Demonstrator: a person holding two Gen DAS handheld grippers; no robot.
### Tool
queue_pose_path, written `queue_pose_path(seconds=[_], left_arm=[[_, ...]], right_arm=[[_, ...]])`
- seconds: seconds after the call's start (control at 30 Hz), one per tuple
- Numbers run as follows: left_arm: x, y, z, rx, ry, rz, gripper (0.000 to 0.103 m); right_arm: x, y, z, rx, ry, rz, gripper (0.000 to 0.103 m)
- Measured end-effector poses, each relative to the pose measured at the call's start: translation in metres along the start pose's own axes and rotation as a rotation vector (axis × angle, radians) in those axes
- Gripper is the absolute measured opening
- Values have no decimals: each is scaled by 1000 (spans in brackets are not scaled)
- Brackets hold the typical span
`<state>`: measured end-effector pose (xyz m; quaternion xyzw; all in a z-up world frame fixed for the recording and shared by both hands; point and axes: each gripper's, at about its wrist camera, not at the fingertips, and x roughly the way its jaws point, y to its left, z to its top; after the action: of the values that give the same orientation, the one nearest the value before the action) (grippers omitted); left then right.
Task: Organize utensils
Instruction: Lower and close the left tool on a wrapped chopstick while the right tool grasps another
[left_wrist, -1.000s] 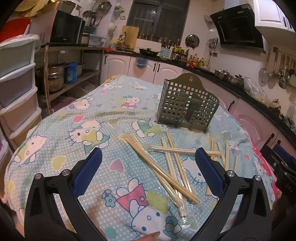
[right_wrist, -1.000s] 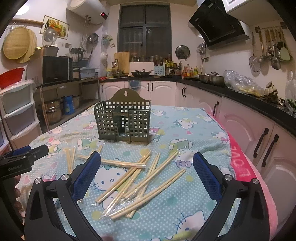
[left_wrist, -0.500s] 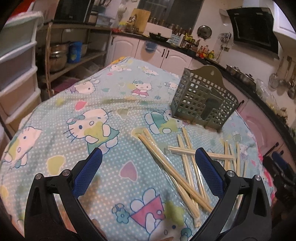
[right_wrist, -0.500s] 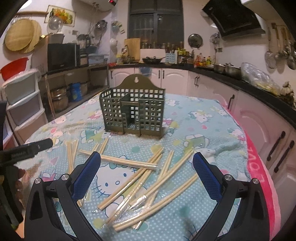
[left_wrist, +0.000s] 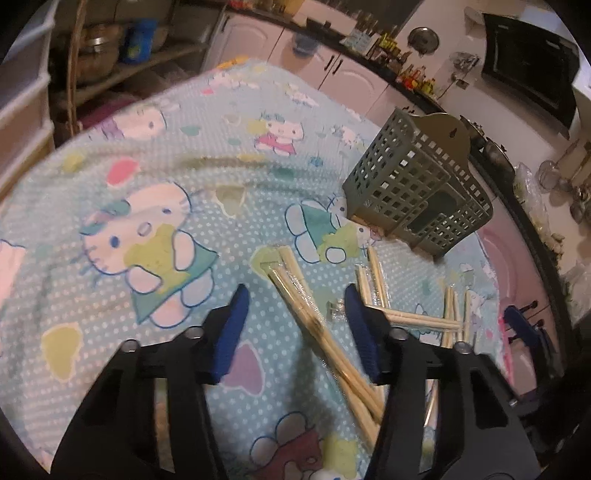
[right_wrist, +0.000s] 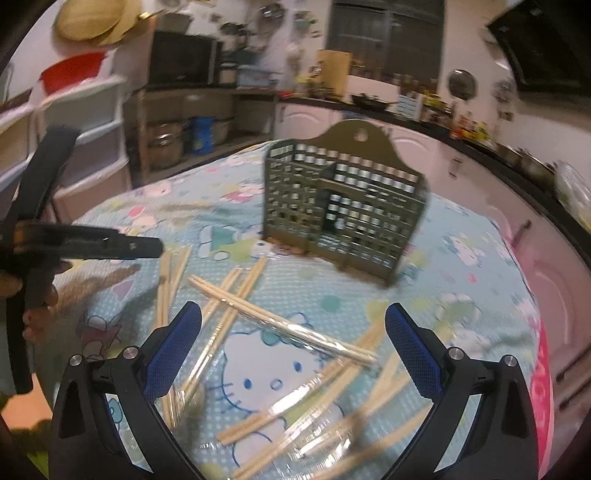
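Left claw (left_wrist: 295, 306): blue pads apart, jaws just been closing, tilted down over the worktop.
Wrapped chopsticks (left_wrist: 295, 284): between the pads, not pressed.
Loose chopsticks (left_wrist: 452, 314): right of the claw.
Green holder (left_wrist: 417, 184): beyond the claw, upper right.
Cartoon-cat cloth (left_wrist: 147, 229): covers the worktop.

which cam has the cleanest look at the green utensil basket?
Left wrist. The green utensil basket is sharp there, seen at a corner angle from above, its grid walls and hanging tab clear. In the right wrist view it faces the camera more squarely and fills more of the picture, but motion blur smears the grid.
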<state>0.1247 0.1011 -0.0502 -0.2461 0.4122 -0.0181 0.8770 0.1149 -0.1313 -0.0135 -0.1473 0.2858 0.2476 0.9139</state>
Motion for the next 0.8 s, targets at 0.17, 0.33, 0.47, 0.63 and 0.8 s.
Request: queue_pose_path(seconds=[0.17,0.33,0.47,0.63,0.8], left_arm=[[13,7,6,-43,47,-13,32],[27,15,10,-66,87,2,17],[28,19,15,-65,89,7,10],[28,22,24,-57,74,10,6],[25,24,35,-41,54,5,5]], right_arm=[[29,11,8,-67,58,66,93],[57,25,13,-138,110,109,81],[70,37,18,-196,123,151,75],[86,47,25,-261,135,169,62],[102,64,30,-346,162,217,53]])
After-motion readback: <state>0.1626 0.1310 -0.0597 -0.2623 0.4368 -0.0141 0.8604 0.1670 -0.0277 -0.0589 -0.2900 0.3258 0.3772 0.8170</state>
